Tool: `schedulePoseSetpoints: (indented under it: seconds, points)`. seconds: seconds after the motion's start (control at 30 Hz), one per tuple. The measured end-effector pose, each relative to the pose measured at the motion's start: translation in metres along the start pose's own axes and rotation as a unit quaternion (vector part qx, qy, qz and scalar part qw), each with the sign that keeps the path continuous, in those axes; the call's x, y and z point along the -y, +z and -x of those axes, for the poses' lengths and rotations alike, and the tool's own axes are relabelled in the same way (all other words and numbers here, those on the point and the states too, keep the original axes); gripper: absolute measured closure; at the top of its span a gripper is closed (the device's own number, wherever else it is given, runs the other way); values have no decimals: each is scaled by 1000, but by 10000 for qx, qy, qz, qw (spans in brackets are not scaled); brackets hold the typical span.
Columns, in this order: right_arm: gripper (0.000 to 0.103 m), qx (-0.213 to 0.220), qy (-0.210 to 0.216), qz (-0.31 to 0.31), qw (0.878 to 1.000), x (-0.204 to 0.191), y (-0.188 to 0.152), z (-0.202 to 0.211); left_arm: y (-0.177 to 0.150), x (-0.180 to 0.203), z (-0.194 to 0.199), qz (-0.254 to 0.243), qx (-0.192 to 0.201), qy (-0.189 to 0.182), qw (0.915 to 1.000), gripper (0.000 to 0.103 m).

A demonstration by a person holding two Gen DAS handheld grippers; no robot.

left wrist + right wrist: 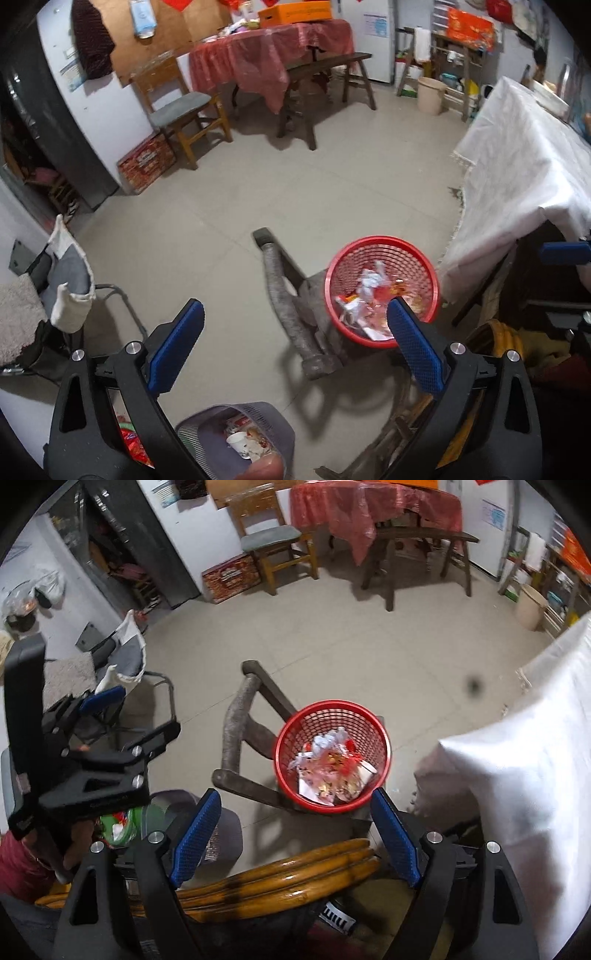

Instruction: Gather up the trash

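- Left tongs spread, nothing between the blue ribbed pads
- Right tongs spread, empty
- Round red mesh basket holds crumpled wrappers

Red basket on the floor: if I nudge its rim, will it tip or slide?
The red basket looks like thin open mesh plastic holding only crumpled paper and wrappers, so probably light. On smooth tile it would likely slide first; a high push may tip it.

You stand in a lived-in household room: a red-draped dining table with bench and wooden chair at the far wall, cluttered storage shelves, tiled floor.
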State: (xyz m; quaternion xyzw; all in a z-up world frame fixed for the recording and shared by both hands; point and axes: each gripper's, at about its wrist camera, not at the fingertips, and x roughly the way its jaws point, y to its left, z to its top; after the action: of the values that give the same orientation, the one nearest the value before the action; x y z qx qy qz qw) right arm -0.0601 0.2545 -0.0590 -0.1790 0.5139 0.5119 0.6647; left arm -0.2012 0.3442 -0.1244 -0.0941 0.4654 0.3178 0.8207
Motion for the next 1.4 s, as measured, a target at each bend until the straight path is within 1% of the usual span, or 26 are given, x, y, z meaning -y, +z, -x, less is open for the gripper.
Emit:
schedulePoseSetpoints:
  seconds: [0.07, 0.2, 0.43, 1.0, 1.27, 1.4]
  points:
    - [21, 11, -41, -71, 10000, 3, -1, -1, 0, 6, -1, -85, -7, -63, 9999, 8]
    - [21, 3, -149, 7, 9999, 3, -2, -4, -1, 16, -1, -258, 29, -17, 9997, 8]
    - [21, 34, -299, 94, 9995, -1, -6, -5, -2, 18, -5, -300, -18, -48, 9995, 8]
    - [21, 18, -302, 78, 9995, 1, -7, -5, 1, 23, -9, -390, -24, -86, 9992, 8]
    - [21, 18, -302, 71, 9995, 1, -6, -4, 0, 22, -11, -298, -82, -313, 9990, 8]
    - [21, 24, -303, 80, 9995, 2, -6, -4, 0, 24, -10, -359, -36, -246, 9990, 8]
